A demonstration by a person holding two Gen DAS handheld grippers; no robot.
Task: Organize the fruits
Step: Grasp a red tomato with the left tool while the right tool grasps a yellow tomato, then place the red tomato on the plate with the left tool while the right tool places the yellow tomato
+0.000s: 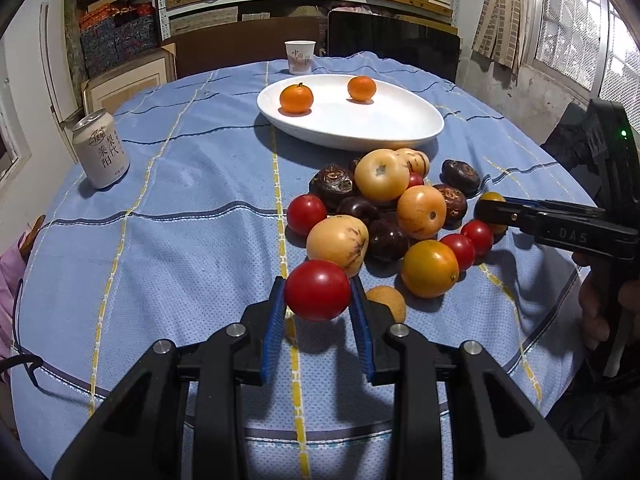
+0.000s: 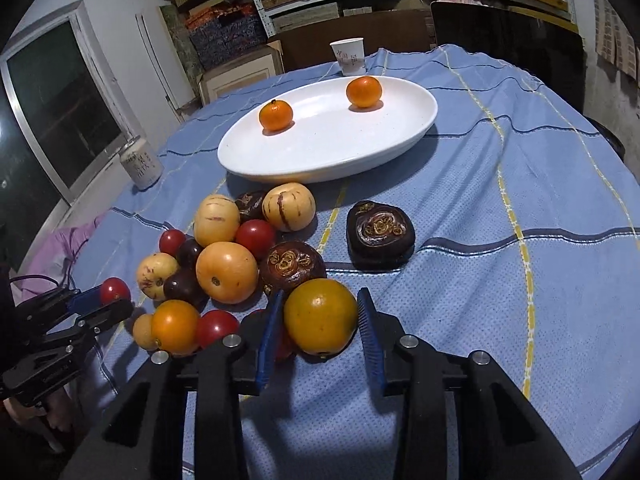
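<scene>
The white plate [image 1: 352, 128] at 12 o'clock holds two oranges [image 1: 296, 98] with bare room between; open cloth [image 1: 180, 240] lies at 9 o'clock. The left gripper [image 1: 318, 300] pinches a red tomato [image 1: 318, 290]. The right gripper [image 2: 320, 320] brackets a yellow-orange fruit [image 2: 320, 320], its left pad touching, right pad just apart.

Left gripper [image 1: 318, 300] jaws clamp a red tomato [image 1: 318, 295].

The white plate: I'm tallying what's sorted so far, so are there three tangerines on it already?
No, the white plate holds only two tangerines, one toward its left and one toward its far side.
</scene>
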